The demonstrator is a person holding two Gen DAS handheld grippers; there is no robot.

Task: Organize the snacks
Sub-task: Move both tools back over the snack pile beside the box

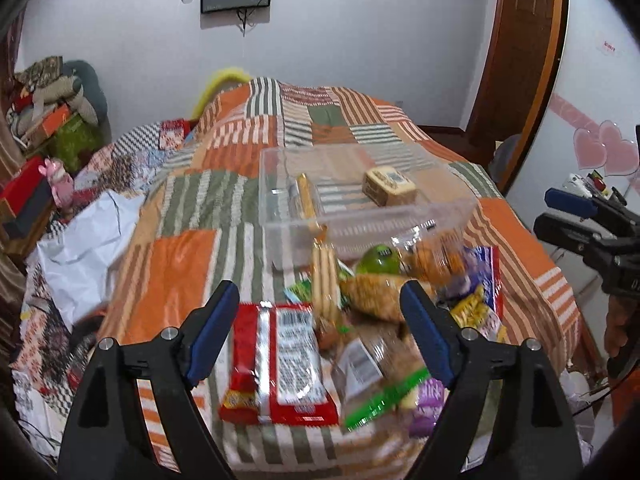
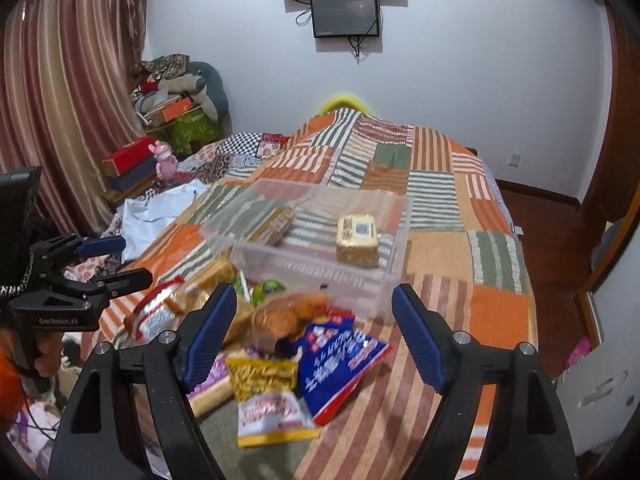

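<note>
A pile of snack packets lies on the patchwork bed in front of a clear plastic bin (image 1: 448, 216) (image 2: 256, 254). The bin holds a tan wrapped block (image 1: 388, 186) (image 2: 357, 240) and a long biscuit pack (image 1: 306, 196) (image 2: 276, 224). My left gripper (image 1: 320, 312) is open and empty above a red packet (image 1: 276, 360) and a biscuit-stick pack (image 1: 325, 280). My right gripper (image 2: 314, 316) is open and empty above a blue packet (image 2: 340, 360), a yellow packet (image 2: 266, 392) and a bag of brown pastries (image 2: 288, 316). A green round pack (image 1: 378, 258) lies by the bin.
The bed's patchwork cover (image 1: 180, 264) (image 2: 480, 312) stretches back to the white wall. White cloth (image 1: 84, 256) (image 2: 160, 212) and boxes (image 2: 132, 160) lie to the left. A wooden door (image 1: 516, 52) stands at the right. The right gripper shows in the left wrist view (image 1: 576, 220).
</note>
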